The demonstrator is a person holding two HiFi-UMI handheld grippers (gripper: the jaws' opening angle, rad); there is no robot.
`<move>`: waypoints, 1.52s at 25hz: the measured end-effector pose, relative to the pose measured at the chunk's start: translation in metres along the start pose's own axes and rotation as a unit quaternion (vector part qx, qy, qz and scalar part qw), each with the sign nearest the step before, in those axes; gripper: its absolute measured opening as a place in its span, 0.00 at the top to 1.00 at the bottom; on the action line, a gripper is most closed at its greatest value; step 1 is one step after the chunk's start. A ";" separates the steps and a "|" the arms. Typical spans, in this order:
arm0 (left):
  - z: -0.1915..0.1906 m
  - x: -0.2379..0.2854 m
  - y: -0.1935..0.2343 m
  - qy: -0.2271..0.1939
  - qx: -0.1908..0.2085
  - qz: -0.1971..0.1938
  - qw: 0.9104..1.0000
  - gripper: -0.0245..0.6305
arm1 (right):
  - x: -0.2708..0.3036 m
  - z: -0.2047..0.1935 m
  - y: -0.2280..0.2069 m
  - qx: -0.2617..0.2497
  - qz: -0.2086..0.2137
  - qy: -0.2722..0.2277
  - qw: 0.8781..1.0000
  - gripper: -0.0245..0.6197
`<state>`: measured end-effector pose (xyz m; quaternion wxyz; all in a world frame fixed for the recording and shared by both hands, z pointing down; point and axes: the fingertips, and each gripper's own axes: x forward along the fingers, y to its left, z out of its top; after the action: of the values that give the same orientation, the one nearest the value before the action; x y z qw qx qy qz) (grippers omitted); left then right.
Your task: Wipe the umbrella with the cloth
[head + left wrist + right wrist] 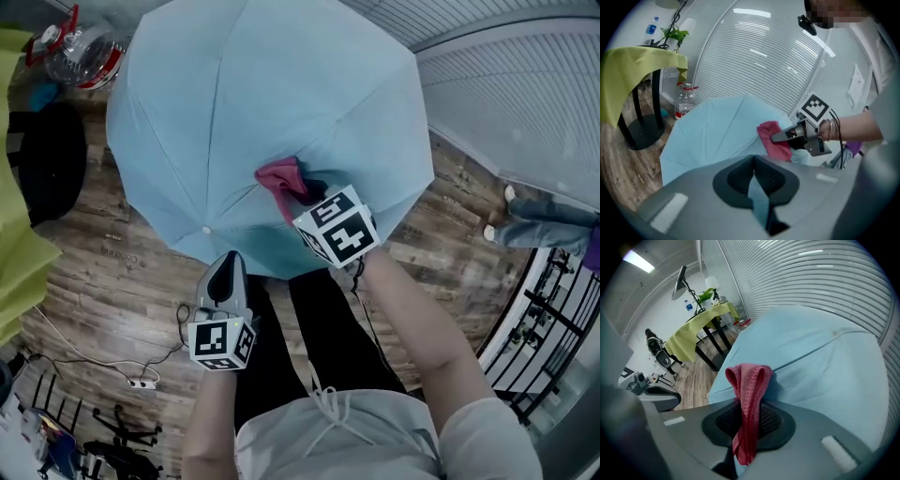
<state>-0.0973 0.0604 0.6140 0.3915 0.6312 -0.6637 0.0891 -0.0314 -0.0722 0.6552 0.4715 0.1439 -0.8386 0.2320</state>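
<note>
My right gripper [749, 420] fingers pinch the pink cloth [751, 380], mid-frame on the umbrella [820, 357]; left gripper [757, 185] fingers clamp its edge.

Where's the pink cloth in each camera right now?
Head view: pink cloth at centre, ahead of the right gripper's cube.
Left gripper view: right of centre, on the light blue umbrella.
Right gripper view: bottom centre, between the jaws.
Shared landmark: the umbrella beneath it.
</note>
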 end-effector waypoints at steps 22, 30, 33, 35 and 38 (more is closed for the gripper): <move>0.037 0.100 -0.116 0.025 0.049 -0.016 0.998 0.95 | -0.091 0.019 -0.164 0.017 -0.020 -0.020 0.999 0.87; 0.049 0.122 -0.118 0.030 0.058 -0.015 0.998 0.95 | -0.083 0.026 -0.232 0.034 -0.063 -0.006 0.997 0.87; 0.050 0.130 -0.114 0.032 0.053 -0.005 0.998 0.95 | -0.081 0.024 -0.259 0.039 -0.089 0.002 0.995 0.87; 0.048 0.134 -0.113 0.034 0.047 0.000 0.998 0.95 | -0.079 0.022 -0.273 0.041 -0.105 0.008 0.994 0.87; 0.043 0.137 -0.114 0.039 0.045 0.002 0.998 0.95 | -0.076 0.016 -0.291 0.042 -0.126 0.015 0.991 0.87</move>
<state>0.0028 -0.0921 0.6288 0.3886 0.6425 -0.6445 0.1443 0.1302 -0.3269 0.6564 0.5030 0.2645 -0.7962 0.2077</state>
